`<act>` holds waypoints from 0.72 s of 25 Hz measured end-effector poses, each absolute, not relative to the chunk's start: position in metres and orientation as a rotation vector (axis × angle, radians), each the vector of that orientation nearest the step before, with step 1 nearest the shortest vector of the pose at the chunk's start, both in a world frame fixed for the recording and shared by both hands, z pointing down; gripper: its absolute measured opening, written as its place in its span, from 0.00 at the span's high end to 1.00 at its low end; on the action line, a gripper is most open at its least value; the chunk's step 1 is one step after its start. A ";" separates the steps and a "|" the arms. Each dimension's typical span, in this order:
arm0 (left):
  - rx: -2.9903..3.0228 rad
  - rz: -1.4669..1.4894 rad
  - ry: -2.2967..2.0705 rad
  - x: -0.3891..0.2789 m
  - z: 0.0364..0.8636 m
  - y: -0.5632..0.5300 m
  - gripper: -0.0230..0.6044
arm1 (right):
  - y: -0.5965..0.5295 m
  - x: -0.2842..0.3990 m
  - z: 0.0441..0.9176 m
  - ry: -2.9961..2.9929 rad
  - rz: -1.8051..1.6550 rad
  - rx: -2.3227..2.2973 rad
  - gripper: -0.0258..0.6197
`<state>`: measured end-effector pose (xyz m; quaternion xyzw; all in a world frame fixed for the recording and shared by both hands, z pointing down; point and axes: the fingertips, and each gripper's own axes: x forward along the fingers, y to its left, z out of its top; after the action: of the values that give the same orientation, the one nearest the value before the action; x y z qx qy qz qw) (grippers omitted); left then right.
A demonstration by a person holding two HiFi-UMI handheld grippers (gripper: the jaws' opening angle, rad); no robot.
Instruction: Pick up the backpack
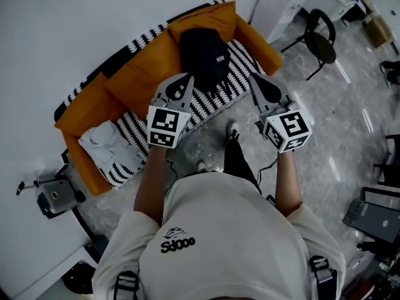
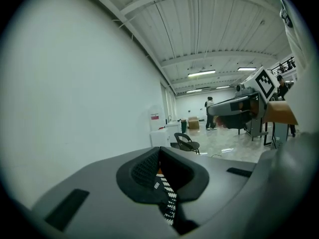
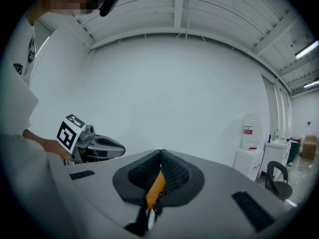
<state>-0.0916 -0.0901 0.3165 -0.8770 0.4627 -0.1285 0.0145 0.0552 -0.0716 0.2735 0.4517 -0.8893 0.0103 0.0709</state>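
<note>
Approach step, by judgement: the black backpack rests on the orange sofa against its backrest, apart from the left gripper and right gripper, both clenched empty, so the next move requires closing in and parting the jaws.

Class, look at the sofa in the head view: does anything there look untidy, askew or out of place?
A pale cloth lies crumpled at the left end of the sofa, on the striped cover, which looks untidy. The backpack rests on the seat against the back cushions, which seems ordinary. Nothing looks spilled or damaged.
</note>
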 end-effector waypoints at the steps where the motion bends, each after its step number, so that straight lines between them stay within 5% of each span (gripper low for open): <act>1: -2.728 -0.406 1.450 -0.091 0.318 -0.099 0.93 | -0.083 0.058 0.275 -2.680 0.045 1.365 0.91; 18: -2.709 -0.468 1.719 -0.071 0.384 -0.292 0.93 | -0.302 0.101 0.336 -2.662 0.100 1.206 0.91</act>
<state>-0.0709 -0.2924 0.3836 -0.8344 0.5295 -0.1441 -0.0501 0.1005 -0.3018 0.3363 0.4100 -0.9050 0.0341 0.1084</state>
